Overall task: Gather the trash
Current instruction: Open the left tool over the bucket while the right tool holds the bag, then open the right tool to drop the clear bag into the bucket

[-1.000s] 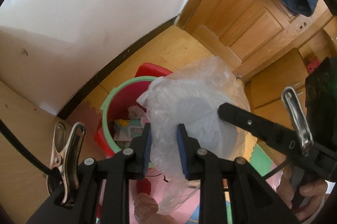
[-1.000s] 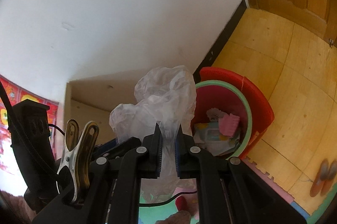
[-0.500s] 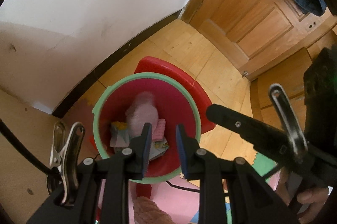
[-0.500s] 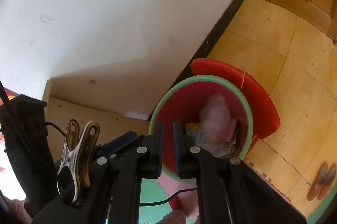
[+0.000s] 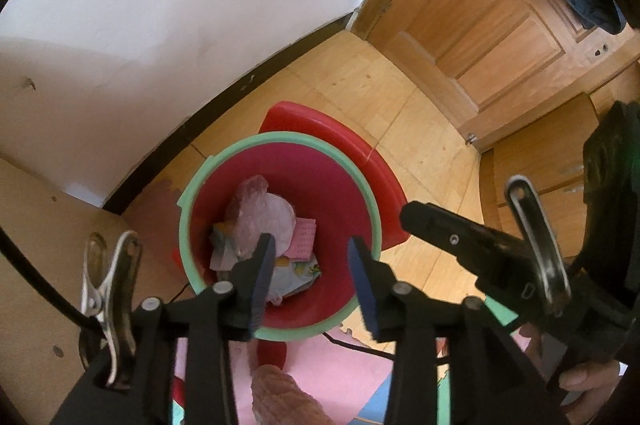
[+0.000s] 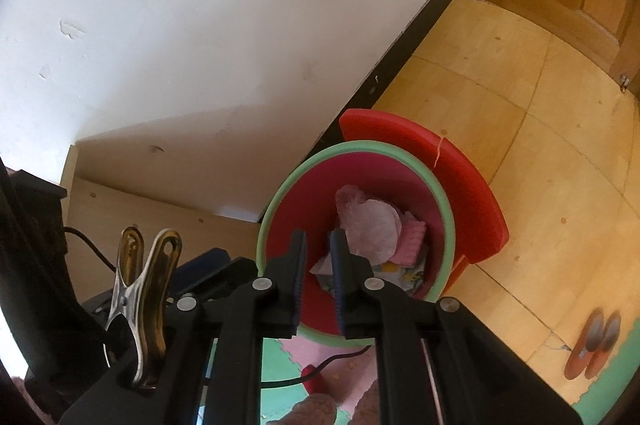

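A red bin with a green rim (image 5: 362,181) (image 6: 444,193) stands on the floor by the wall, under both grippers. A crumpled clear plastic bag (image 5: 264,213) (image 6: 370,221) lies inside it on top of paper scraps and a pink piece. My left gripper (image 5: 312,273) hangs over the bin; its jaws are opening and nothing is between them. My right gripper (image 6: 318,265) also hangs over the bin, its jaws opening a little, with nothing between them. In the left wrist view the right gripper's black body (image 5: 480,245) shows at the right.
The bin's red lid (image 5: 340,129) (image 6: 460,177) leans behind it. A white wall with dark skirting (image 5: 240,85) runs behind; a wooden door (image 5: 500,5) is beyond. A pale wooden board (image 5: 40,245) stands left. Foam mats (image 6: 280,365), a black cable and slippers (image 6: 592,345) lie on the floor.
A second ago both grippers pinched the clear plastic bag above the bin. The bag has dropped into the bin. Both grippers came lower, and both pairs of jaws now stand wider apart.
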### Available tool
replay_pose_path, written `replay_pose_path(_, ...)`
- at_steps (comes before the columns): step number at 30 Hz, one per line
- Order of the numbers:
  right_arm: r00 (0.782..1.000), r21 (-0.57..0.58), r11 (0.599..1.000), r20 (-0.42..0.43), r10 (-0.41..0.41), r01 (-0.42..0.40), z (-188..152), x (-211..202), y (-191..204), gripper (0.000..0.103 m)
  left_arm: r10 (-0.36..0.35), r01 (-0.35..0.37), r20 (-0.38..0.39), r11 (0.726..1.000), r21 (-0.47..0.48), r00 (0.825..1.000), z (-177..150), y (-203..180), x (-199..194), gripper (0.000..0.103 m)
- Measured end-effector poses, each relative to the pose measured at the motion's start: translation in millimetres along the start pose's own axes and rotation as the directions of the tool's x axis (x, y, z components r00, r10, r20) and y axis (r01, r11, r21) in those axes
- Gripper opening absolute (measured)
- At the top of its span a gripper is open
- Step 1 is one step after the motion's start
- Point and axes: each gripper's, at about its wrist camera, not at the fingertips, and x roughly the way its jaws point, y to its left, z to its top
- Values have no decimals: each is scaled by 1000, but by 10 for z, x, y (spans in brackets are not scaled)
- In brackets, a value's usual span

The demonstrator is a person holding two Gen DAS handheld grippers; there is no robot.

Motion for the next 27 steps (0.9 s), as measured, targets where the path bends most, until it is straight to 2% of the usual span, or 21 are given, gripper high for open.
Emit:
replay_pose_path(6,1000,11,1000,-9,-5,5,-2,-41,16,24,-10,10,-17,999,-42,1000,-18,23,-64,53)
replay_pose_path(14,1000,-5,1000,-8,2,-2,-38,-145,29,24,-9,9,2,999,-51,1000,-71,-19,-233,54)
replay_pose_path(27,999,-6,1000,43,-11,11,-94,-494,143,24,-70,71,31,997,-29,997,-153,-181,-621,54)
